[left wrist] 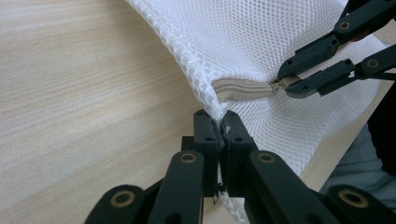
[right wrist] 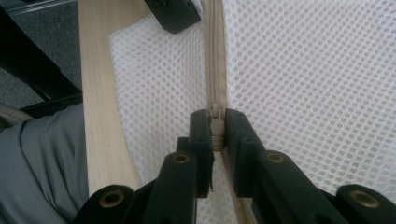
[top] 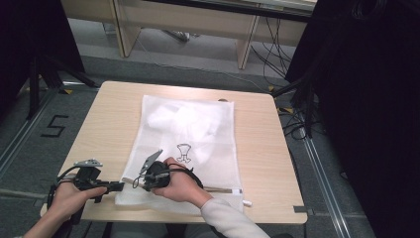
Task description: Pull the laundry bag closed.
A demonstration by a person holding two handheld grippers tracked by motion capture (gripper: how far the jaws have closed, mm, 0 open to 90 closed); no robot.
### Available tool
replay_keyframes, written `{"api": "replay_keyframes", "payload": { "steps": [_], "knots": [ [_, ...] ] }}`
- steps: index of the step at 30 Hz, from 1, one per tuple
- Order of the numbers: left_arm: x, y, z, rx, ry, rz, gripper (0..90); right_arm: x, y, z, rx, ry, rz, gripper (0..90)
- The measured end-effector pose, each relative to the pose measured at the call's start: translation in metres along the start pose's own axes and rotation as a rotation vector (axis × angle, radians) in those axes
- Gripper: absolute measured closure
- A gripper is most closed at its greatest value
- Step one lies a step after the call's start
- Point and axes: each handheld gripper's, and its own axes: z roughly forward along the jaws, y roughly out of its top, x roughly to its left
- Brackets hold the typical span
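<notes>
Wooden table [top: 99, 124] carries a white mesh laundry bag [top: 198, 148], lying flat near the middle and reaching down to the near edge, with a small black drawing printed on it and a paler bundle inside toward its far end. From the high view, the beige zipper [top: 218, 189] runs along the bag's near edge, and a person's two hands come in from below: the left hand [top: 67, 198] at the bag's near left corner, the right hand [top: 181, 186] resting on the bag just beside it.

Closer detail comes from the gripper views. In the left gripper view, the left gripper [left wrist: 219, 123] has its jaws pressed together on the mesh at the bag's corner, just below the closed end of the zipper; beyond it the right gripper [left wrist: 285, 81] pinches the zipper's metal slider [left wrist: 279, 85]. In the right gripper view, the right gripper [right wrist: 216, 123] is clamped on that slider [right wrist: 215, 114], with the zipper's teeth running straight away from the jaws, closed ahead of them, and the table's edge and a grey sleeve off to the side
</notes>
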Motion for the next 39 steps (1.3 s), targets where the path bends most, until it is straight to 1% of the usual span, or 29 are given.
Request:
{"api": "replay_keyframes", "payload": {
  "steps": [1,6,8,11,12,13,15,17,18,19,20,26,28,29,34,35,37,39],
  "knots": [
    [0.000,0.000,0.000,-0.002,0.005,0.000,86.1,0.001,-0.001,-0.001,0.007,0.011,0.013,82.6],
    [0.000,0.000,0.000,0.000,-0.001,-0.002,86.1,0.001,-0.004,-0.002,0.005,0.006,0.023,82.6],
    [0.000,0.000,0.000,0.000,-0.001,-0.003,86.1,0.000,-0.005,-0.002,0.004,0.003,0.015,82.6],
    [0.000,0.000,0.000,0.000,0.000,-0.002,86.1,0.000,-0.007,-0.004,0.011,0.011,0.030,82.6],
    [0.000,0.000,0.000,0.001,-0.001,-0.003,86.1,-0.001,-0.008,-0.003,-0.002,0.006,0.019,82.6],
    [0.000,0.000,0.000,0.001,-0.001,-0.003,86.1,-0.001,-0.008,-0.003,-0.002,0.006,0.019,82.6],
    [0.000,0.000,0.000,0.003,0.001,-0.002,86.1,0.000,-0.010,-0.004,0.003,0.004,0.038,82.6],
    [0.000,0.000,0.000,0.002,0.000,-0.001,86.1,-0.001,-0.011,-0.003,-0.011,0.002,0.020,82.6],
    [0.000,0.000,0.000,0.002,0.000,-0.001,86.1,-0.001,-0.011,-0.003,-0.011,0.002,0.020,82.6],
    [0.000,0.000,0.000,0.000,-0.002,-0.002,86.1,-0.001,-0.012,-0.003,-0.022,0.005,0.018,82.6],
    [0.000,0.000,0.000,0.001,-0.002,-0.001,86.1,-0.001,-0.012,-0.004,-0.024,0.003,0.027,82.6],
    [0.000,0.000,0.000,-0.001,-0.001,-0.003,86.1,0.000,-0.013,-0.003,-0.023,0.003,0.023,82.5],
    [0.000,0.000,0.000,-0.001,-0.001,-0.001,86.1,0.000,-0.013,-0.004,-0.031,0.007,0.026,82.6],
    [0.000,0.000,0.000,-0.001,-0.001,-0.001,86.1,0.000,-0.013,-0.005,-0.026,0.003,0.020,82.6],
    [0.000,0.000,0.000,0.000,-0.001,0.002,86.1,-0.001,-0.015,-0.006,-0.023,0.004,0.022,82.6],
    [0.000,0.000,0.000,-0.001,-0.003,0.003,86.1,0.000,-0.016,-0.006,-0.026,0.009,0.041,82.6],
    [0.000,0.000,-0.001,0.004,-0.005,0.008,86.1,-0.001,-0.017,-0.007,-0.019,0.002,0.019,82.6],
    [0.000,0.000,-0.001,0.004,-0.002,0.010,86.1,-0.001,-0.018,-0.009,-0.020,0.007,0.027,82.6]
  ]
}}
